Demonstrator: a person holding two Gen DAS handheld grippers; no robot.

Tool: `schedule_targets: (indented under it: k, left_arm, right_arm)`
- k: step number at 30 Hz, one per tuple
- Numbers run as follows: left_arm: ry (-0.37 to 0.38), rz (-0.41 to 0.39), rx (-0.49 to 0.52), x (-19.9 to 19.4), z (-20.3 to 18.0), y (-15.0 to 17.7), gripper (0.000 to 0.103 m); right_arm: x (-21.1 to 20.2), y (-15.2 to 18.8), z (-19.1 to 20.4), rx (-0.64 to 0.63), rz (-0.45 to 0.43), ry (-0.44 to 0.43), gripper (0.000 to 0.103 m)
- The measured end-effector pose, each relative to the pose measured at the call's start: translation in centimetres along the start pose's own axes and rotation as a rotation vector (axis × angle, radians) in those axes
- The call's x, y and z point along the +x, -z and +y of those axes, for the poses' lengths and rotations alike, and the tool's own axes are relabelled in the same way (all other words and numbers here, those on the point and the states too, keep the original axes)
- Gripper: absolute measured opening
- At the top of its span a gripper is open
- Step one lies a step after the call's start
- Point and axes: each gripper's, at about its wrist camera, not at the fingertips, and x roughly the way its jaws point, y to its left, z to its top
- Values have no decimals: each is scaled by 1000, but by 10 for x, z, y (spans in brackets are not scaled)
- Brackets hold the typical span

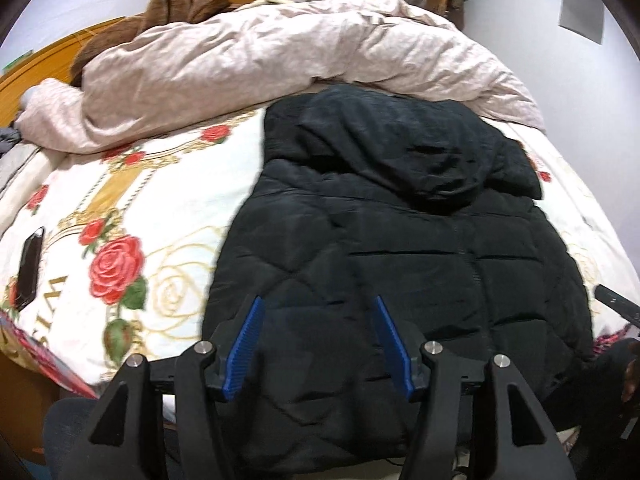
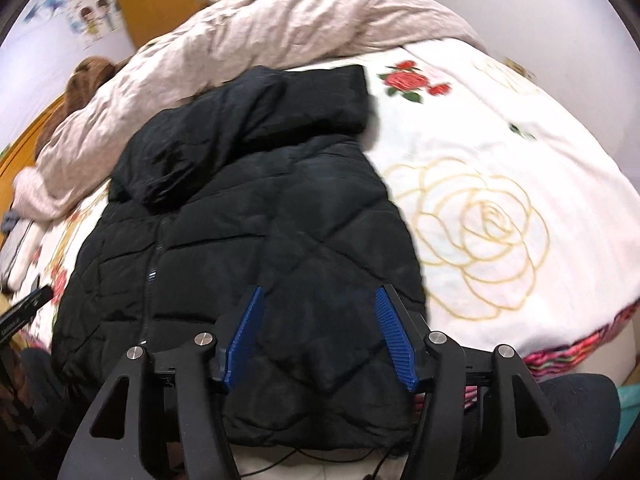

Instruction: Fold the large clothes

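Your jacket lies front-up on the bed, sides seemingly folded in, hood just below the duvet. Your left gripper and right gripper hang released over its hem, nothing between the pads. Next, likely grasp the hem and fold toward the hood. Beside the jacket the bedspread's lettering is unreadable

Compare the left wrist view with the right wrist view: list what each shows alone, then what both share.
Left wrist only: a dark phone on the sheet and big red roses beside it.
Right wrist only: a large gold outline rose on the sheet.
Both: the black puffer jacket spread flat, the pink duvet behind it, and open blue-padded jaws over the hem.
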Motion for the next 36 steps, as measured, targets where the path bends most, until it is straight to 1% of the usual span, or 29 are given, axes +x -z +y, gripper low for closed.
schedule_targets:
  k: [3, 6, 9, 12, 14, 17, 21, 24, 25, 26, 27, 28, 29, 30, 31, 33, 36]
  left_arm:
    - [-24, 12, -39, 4, 19, 2, 65]
    - [-45, 43, -78, 14, 38, 7, 66]
    - [-57, 98, -129, 28, 53, 16, 66]
    - [-71, 154, -175, 41, 64, 23, 66]
    - [-52, 175, -194, 47, 66, 27, 66]
    - [-44, 199, -187, 52, 63, 31, 66]
    - [-16, 245, -171, 62, 54, 39, 67]
    - [-6, 284, -181, 70, 52, 43, 67]
    - [1, 292, -192, 73, 53, 44, 67]
    - [7, 295, -201, 74, 53, 45, 65]
    - [17, 294, -205, 74, 53, 45, 57]
    - [31, 289, -202, 73, 52, 44, 46]
    - [37, 279, -193, 70, 50, 44, 42]
    - [41, 269, -185, 65, 49, 43, 30]
    - [51, 256, -180, 59, 47, 41, 22]
    - [78, 221, -184, 42, 44, 34, 18]
    - [140, 145, -194, 11, 44, 22, 15]
  right_arm:
    - [8, 0, -19, 56, 23, 5, 59]
    - [19, 4, -38, 126, 58, 2, 59]
    - [32, 10, -54, 200, 121, -8, 59]
    - [43, 15, -61, 240, 168, -45, 59]
    - [50, 19, -62, 249, 210, -57, 59]
    - [55, 24, -59, 251, 250, -102, 59]
    - [54, 30, -53, 235, 279, -121, 59]
    - [57, 31, -53, 224, 308, -120, 59]
    - [59, 31, -52, 221, 316, -116, 55]
    - [61, 30, -52, 215, 324, -111, 47]
    - [62, 30, -51, 217, 325, -116, 42]
    - [61, 29, -51, 221, 320, -128, 30]
    - [57, 26, -49, 219, 311, -150, 22]
    - [54, 24, -47, 209, 305, -155, 21]
    - [48, 22, -44, 198, 294, -160, 18]
    - [32, 15, -40, 186, 257, -193, 15]
    - [-2, 0, -37, 162, 177, -248, 13]
